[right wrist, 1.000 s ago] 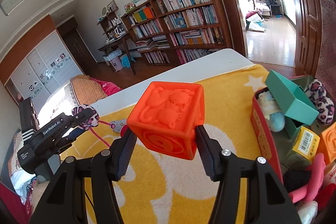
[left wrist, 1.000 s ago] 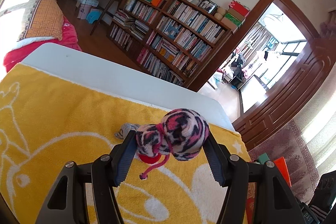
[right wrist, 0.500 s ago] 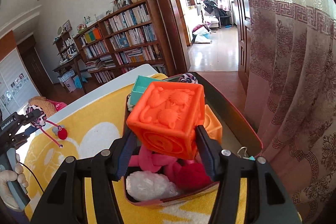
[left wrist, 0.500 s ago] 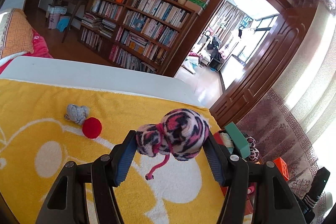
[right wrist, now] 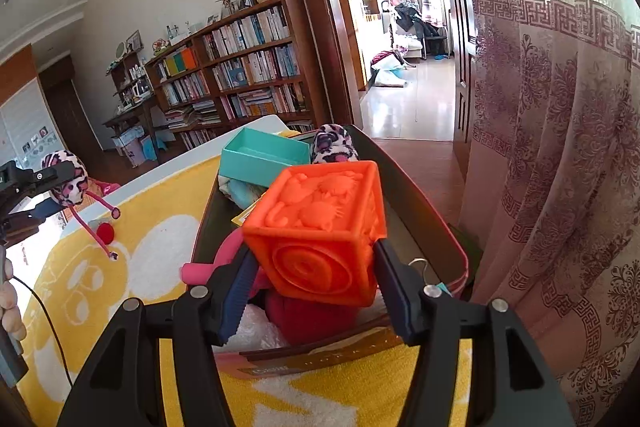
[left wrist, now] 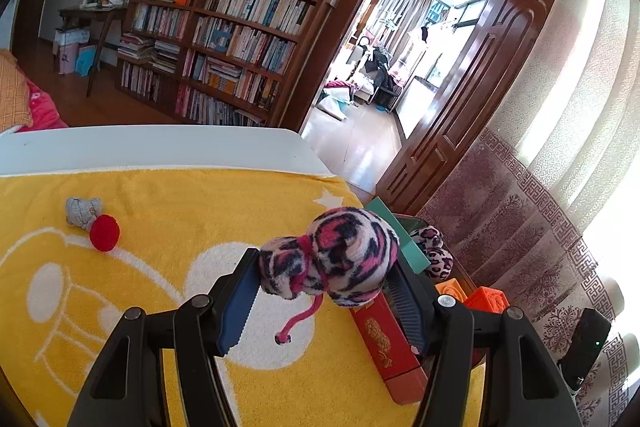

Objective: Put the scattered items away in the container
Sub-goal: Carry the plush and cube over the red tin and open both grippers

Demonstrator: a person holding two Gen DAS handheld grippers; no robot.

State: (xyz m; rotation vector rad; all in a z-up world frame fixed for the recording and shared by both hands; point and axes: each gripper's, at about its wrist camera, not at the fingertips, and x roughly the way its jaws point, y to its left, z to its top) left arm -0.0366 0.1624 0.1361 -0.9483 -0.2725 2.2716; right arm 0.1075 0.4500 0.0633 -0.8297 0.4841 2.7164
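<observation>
The left gripper (left wrist: 326, 301) has its fingers (left wrist: 239, 301) pressed on either side of a pink, black and white spotted plush toy (left wrist: 340, 259), whose pink cord dangles below toward six o'clock, above the yellow towel (left wrist: 168, 219) that covers the white tabletop (left wrist: 160, 147). From the plush toy, at about nine o'clock in the left wrist view, a red ball (left wrist: 105, 233) lies on the towel touching a small grey cloth bundle (left wrist: 82, 211) just beyond it. Toward three to five o'clock of the toy stands the red container (left wrist: 390, 351), with a teal box (left wrist: 400, 239), another spotted plush (left wrist: 434, 255) and orange blocks (left wrist: 486, 301) inside. The right gripper (right wrist: 312, 293) has an orange embossed cube (right wrist: 324, 231) between its fingers (right wrist: 236, 297), and these are easing apart; the cube sits over the container (right wrist: 416, 203), on top of a dark red soft item (right wrist: 316, 319). Around it in the container lie a pink toy (right wrist: 218, 259) at nine o'clock, a clear crinkled bag (right wrist: 260, 331) at seven, and the teal box (right wrist: 264, 157) and spotted plush (right wrist: 334, 145) at eleven to twelve. At the far nine o'clock edge of the right wrist view, the left gripper (right wrist: 28, 195) and the toy (right wrist: 68, 179) it carries show above the towel (right wrist: 132, 247).
</observation>
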